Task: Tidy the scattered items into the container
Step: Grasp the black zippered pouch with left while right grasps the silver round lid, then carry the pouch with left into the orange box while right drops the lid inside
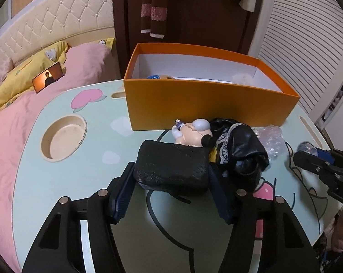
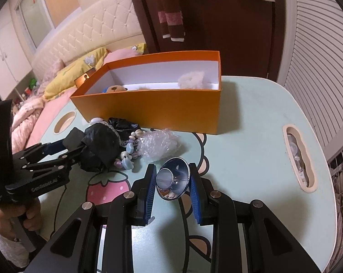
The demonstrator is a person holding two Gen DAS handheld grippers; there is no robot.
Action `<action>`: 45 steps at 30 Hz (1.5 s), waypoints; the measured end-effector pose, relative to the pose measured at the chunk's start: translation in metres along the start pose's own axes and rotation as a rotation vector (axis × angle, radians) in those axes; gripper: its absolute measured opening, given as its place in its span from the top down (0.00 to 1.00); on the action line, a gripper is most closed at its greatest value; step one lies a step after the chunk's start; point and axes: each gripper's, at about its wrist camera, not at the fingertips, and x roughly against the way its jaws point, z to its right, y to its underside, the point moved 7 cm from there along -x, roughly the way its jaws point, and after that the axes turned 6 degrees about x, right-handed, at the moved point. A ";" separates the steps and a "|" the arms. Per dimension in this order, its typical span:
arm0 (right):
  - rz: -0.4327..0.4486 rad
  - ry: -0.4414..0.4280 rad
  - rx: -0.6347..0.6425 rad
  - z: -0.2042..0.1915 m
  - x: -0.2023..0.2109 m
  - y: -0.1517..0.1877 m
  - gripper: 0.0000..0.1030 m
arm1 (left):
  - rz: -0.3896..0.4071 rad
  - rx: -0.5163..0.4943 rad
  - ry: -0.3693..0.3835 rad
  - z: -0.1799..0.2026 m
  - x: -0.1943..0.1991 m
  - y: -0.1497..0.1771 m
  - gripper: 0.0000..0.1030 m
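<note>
While the left gripper (image 1: 171, 173) is pinching the soft, light pouch (image 1: 171, 166) across its width, the right gripper (image 2: 172, 179) is clamping a slippery, rigid metal cup (image 2: 171, 179) at the rim.

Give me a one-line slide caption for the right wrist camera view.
Right hand-held gripper clamps a shiny metal cup above the cartoon table, orange box ahead.

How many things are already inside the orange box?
3 visible in the orange box: a small teddy bear toy at its left end, a tan furry bit beside the bear, and a white fluffy item toward the right end. The front wall may hide more.
</note>
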 end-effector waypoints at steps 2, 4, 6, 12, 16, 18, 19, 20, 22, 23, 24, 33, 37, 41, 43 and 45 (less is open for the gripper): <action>0.000 0.000 0.000 0.000 0.000 0.000 0.74 | 0.021 0.001 -0.009 -0.003 0.007 0.000 0.40; 0.003 -0.001 0.001 0.000 0.001 -0.001 0.74 | 0.038 0.009 -0.003 -0.006 0.019 0.000 0.40; 0.010 0.002 0.001 0.000 0.003 -0.002 0.74 | 0.055 0.020 0.007 -0.008 0.030 0.000 0.40; 0.041 0.000 0.012 -0.004 0.013 -0.014 0.74 | 0.095 0.048 0.023 -0.014 0.059 -0.007 0.40; 0.068 -0.007 0.029 -0.009 0.017 -0.028 0.74 | 0.130 0.048 0.043 -0.011 0.069 -0.023 0.40; 0.080 -0.011 0.038 -0.012 0.018 -0.037 0.74 | 0.143 0.041 0.054 -0.007 0.070 -0.033 0.40; 0.086 -0.012 0.042 -0.013 0.018 -0.041 0.74 | 0.146 0.035 0.059 -0.004 0.069 -0.038 0.40; 0.092 -0.012 0.047 -0.014 0.017 -0.047 0.74 | 0.149 0.031 0.062 -0.002 0.068 -0.043 0.40; 0.103 -0.014 0.054 -0.018 0.016 -0.057 0.74 | 0.148 0.018 0.070 0.003 0.065 -0.051 0.40; 0.109 -0.016 0.061 -0.019 0.014 -0.063 0.74 | 0.149 0.013 0.072 0.005 0.063 -0.055 0.40; 0.114 -0.016 0.066 -0.020 0.013 -0.067 0.74 | 0.151 0.009 0.072 0.007 0.060 -0.060 0.40; 0.089 0.031 0.086 -0.018 -0.018 -0.103 0.74 | 0.114 0.001 0.074 0.017 0.025 -0.093 0.40; 0.062 0.037 0.076 -0.016 -0.036 -0.110 0.74 | 0.092 -0.008 0.061 0.021 0.009 -0.098 0.40; 0.051 0.043 0.078 -0.014 -0.047 -0.114 0.74 | 0.067 -0.014 0.057 0.023 -0.006 -0.099 0.40; 0.045 0.044 0.080 -0.013 -0.051 -0.115 0.74 | 0.057 -0.018 0.052 0.024 -0.011 -0.099 0.40; 0.036 0.031 0.065 -0.011 -0.055 -0.114 0.74 | 0.047 -0.016 0.050 0.024 -0.015 -0.098 0.40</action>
